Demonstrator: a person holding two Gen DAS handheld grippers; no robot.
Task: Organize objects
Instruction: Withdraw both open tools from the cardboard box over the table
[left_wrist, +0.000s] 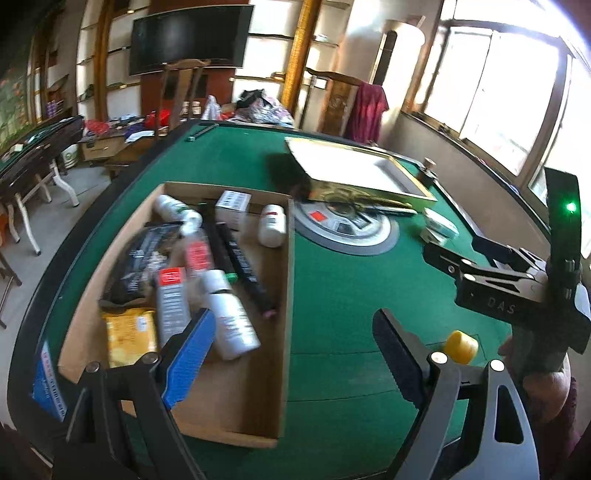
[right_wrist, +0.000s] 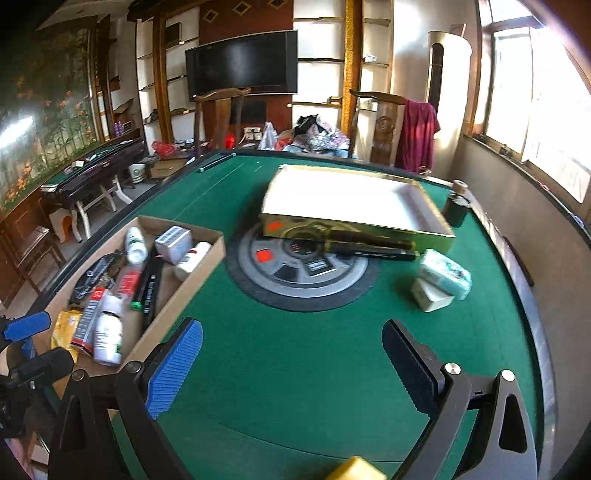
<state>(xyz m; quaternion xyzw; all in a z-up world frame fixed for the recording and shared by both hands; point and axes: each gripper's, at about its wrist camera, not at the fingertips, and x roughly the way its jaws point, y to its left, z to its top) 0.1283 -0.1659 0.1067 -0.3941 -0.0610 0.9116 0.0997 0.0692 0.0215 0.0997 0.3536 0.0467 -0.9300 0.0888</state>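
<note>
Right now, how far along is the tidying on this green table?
Done: the cardboard box already holds bottles, tubes and packets. In hand: nothing; the left gripper and right gripper are both open and empty. Left: the green-and-white packs, the dark bottle, the yellow cap and the black pen by the gold tray still lie loose on the felt.

matt green felt tabletop (right_wrist: 295, 362); plain brown cardboard box (left_wrist: 284, 295); glossy gold-foil tray (right_wrist: 354, 232) with matt white lining; smooth white plastic bottle (left_wrist: 232, 317); ribbed blue pads (right_wrist: 173, 365) on matt black gripper
</note>
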